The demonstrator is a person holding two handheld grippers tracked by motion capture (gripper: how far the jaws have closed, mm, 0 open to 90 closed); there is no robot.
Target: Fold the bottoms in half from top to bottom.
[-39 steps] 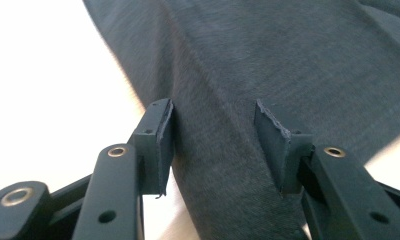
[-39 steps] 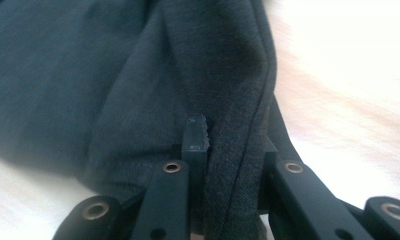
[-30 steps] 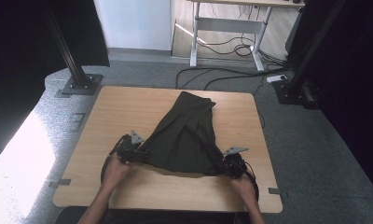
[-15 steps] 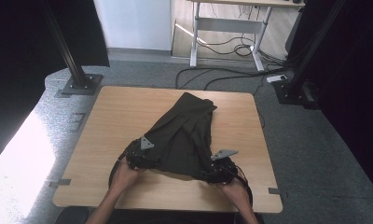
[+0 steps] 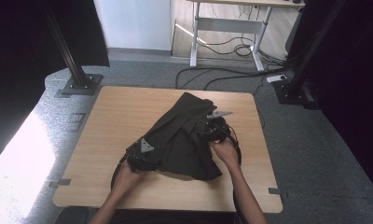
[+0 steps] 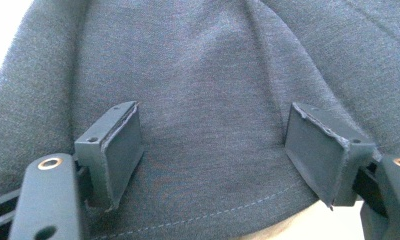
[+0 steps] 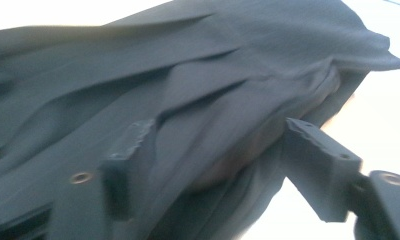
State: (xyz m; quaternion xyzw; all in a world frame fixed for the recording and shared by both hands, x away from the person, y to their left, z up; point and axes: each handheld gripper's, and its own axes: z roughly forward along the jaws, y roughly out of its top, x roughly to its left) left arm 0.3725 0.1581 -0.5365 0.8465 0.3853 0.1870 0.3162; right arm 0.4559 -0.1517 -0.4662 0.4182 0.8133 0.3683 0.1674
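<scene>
1. Lying nearest the person, the left gripper (image 5: pixel 145 156) sits at the near left edge of the dark garment (image 5: pixel 184 135), which is spread on the table (image 5: pixel 105 121). In the left gripper view its jaws stand apart with the hemmed edge of the cloth running between them, and the pads (image 6: pixel 120 150) do not press on it; they have just been opening.

2. From that gripper the garment runs away and to the right: its long axis goes from the wide near end, by the person, up to a narrow far end toward the table's far right corner.

3. The right gripper (image 5: pixel 215 128) lies farther along that axis, at the cloth's right side about midway up, so it is the one closer to the narrow far end.

4. In the right gripper view its jaws are parted, having just been closing a little, and a bulging fold of cloth lies between them; the picture is blurred, but nothing looks pinched.

5. Judging from this, a next fold turns on the far end, which lies ahead and slightly left of the right gripper and well apart from the left.
</scene>
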